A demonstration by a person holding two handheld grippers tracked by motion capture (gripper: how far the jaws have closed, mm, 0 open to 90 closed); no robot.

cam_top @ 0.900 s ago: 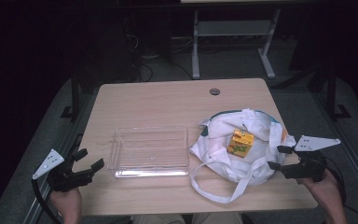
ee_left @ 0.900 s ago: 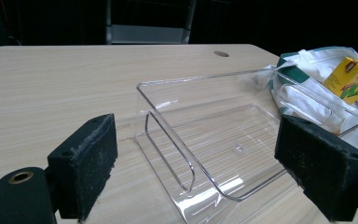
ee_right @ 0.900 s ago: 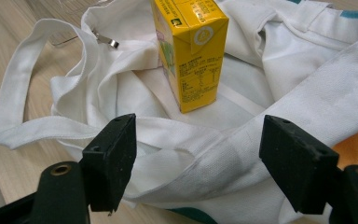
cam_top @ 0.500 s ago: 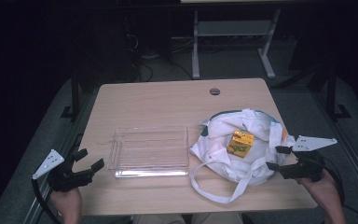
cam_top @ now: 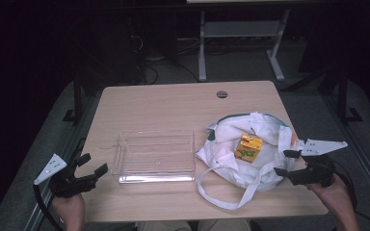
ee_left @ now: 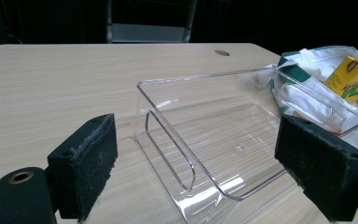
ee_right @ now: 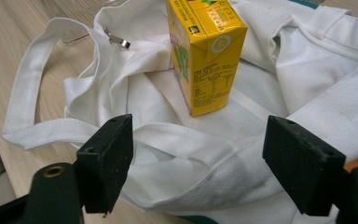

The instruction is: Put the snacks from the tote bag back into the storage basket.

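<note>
**Yellow carton perched on slack cloth**

Yellow juice carton (ee_right: 205, 51) stands on the white tote bag (ee_right: 279, 116) near the counter's (cam_top: 173, 106) right edge. The right claw (ee_right: 198, 161), jaws wide and empty, could pinch a cloth fold or tip it. The left claw (ee_left: 196, 172) gapes by the clear tray (ee_left: 242, 154).

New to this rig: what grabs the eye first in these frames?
The yellow drink carton stands out, sitting on the crumpled white cloth bag at the table's right, with the right gripper open just before it. Left of the bag lies an empty clear plastic tray, and the left gripper waits open near its left end.
</note>
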